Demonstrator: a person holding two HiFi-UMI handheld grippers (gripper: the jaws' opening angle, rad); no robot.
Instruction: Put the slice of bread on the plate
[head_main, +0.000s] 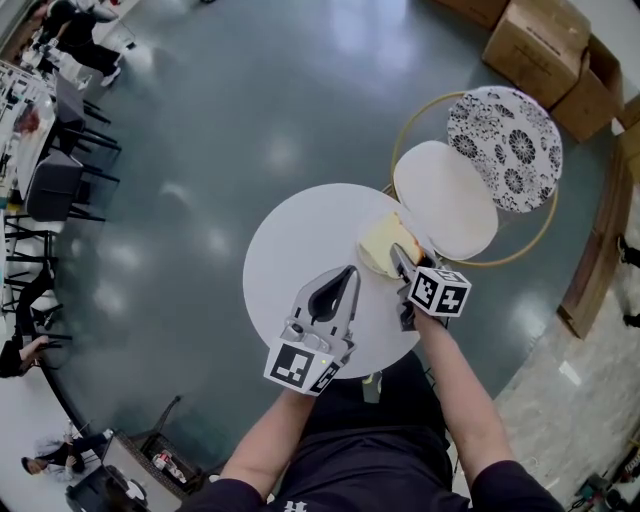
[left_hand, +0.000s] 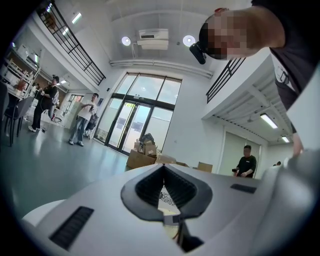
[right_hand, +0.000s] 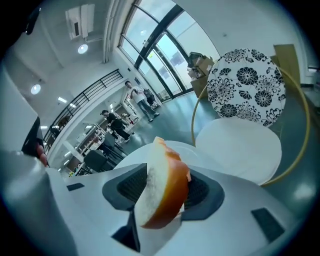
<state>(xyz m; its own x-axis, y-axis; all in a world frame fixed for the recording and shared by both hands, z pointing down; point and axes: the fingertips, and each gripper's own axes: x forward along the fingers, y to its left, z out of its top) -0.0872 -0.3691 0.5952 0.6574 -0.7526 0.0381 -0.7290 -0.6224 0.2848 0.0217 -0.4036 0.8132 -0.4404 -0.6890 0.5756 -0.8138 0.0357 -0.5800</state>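
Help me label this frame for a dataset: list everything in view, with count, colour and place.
table: 1, white, round, centre
slice of bread: 1, white, brown crust, on edge between the jaws of the right gripper
chair: 1, white seat, patterned black-and-white back, gold frame, right of table
cardboard boxes: several, brown, floor, top right
black chairs: several, far left
left gripper: 1, grey, jaws together, empty, over table
right gripper: 1, grey, at table's right edge
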